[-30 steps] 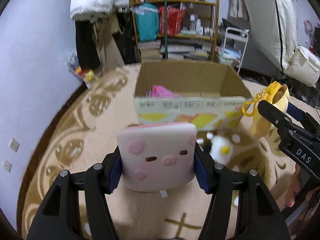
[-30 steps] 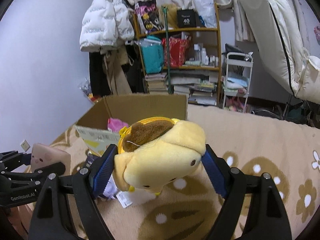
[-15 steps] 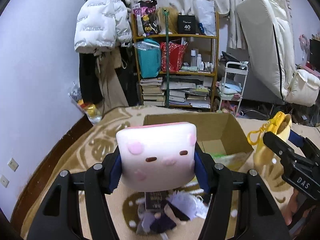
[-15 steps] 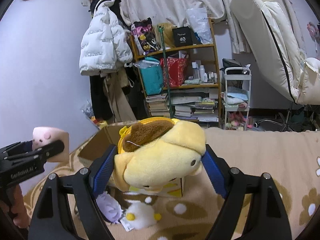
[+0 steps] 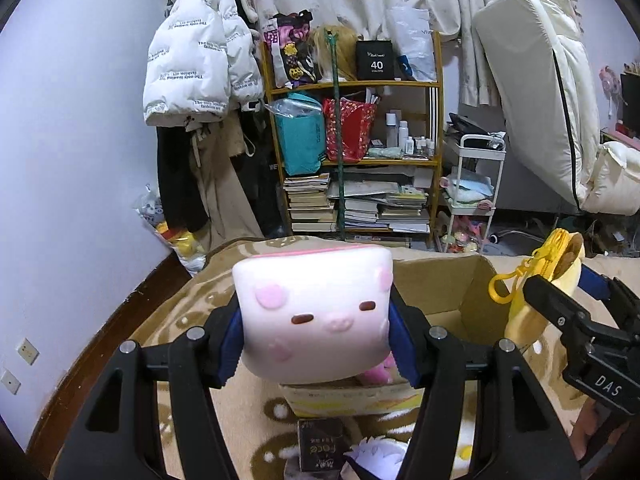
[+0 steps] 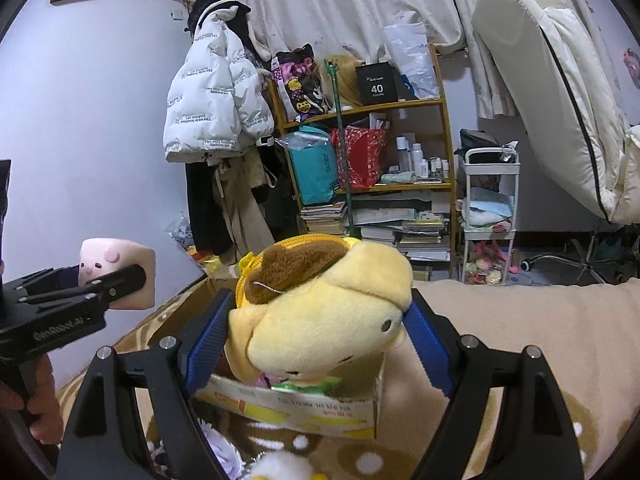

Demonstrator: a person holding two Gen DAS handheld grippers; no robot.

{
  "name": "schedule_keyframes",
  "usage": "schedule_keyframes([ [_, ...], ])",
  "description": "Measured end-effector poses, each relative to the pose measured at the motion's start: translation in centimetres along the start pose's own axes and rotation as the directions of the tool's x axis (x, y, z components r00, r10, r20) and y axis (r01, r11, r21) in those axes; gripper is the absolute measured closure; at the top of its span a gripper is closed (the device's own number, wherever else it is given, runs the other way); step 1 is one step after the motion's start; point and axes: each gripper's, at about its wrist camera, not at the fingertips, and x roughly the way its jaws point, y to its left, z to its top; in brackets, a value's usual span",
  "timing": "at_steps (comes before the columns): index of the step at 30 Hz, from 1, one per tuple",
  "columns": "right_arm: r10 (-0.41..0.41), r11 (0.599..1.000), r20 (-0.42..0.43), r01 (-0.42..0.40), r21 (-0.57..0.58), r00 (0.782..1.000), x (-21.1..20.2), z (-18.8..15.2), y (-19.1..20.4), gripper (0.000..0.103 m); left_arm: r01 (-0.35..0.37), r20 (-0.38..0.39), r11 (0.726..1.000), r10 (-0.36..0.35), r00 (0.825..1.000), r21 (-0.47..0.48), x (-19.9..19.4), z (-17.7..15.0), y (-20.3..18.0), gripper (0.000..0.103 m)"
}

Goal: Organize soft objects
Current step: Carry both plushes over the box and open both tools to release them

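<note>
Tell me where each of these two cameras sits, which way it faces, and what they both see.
Left wrist: on the left gripper, looking along its fingers at the pink pig cushion it clamps, the cardboard box and bookshelf beyond; right gripper at right edge.
Right wrist: on the right gripper, facing the yellow dog plush it clamps above the box; left gripper and a hand at left.
Shared: both toys, box, bookshelf, white jacket.
</note>
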Motion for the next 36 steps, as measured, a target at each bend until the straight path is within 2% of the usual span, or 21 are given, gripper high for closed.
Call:
schedule_keyframes([
  [13, 0.041, 0.997, -0.074, -0.036, 0.062, 0.996, 3.9, -1.8, -1.0, 0.014, 0.051, -0.071, 0.998, -0.053, 0.996, -0.033, 4.1, -1.5, 0.3, 0.041],
  [19, -0.010, 0.999, -0.069, 0.013, 0.032, 0.998, 4.8, -2.0, -0.8, 0.014, 0.044, -0.096, 0.998, -0.047, 0.994, -0.034, 4.9, -2.0, 0.2, 0.038],
  [27, 0.001, 1.000, -0.111, 0.001, 0.021, 0.994, 5.5, -2.5, -0.7, 0.009, 0.022, -0.141, 0.999, -0.028, 0.990, -0.042, 5.7, -2.5, 0.2, 0.033],
  [36, 0.017, 0.999, -0.146, -0.013, 0.031, 0.989, 5.8, -2.8, -0.9, 0.007, 0.037, -0.168, 0.999, -0.043, 0.985, -0.040, 6.0, -2.8, 0.2, 0.030],
])
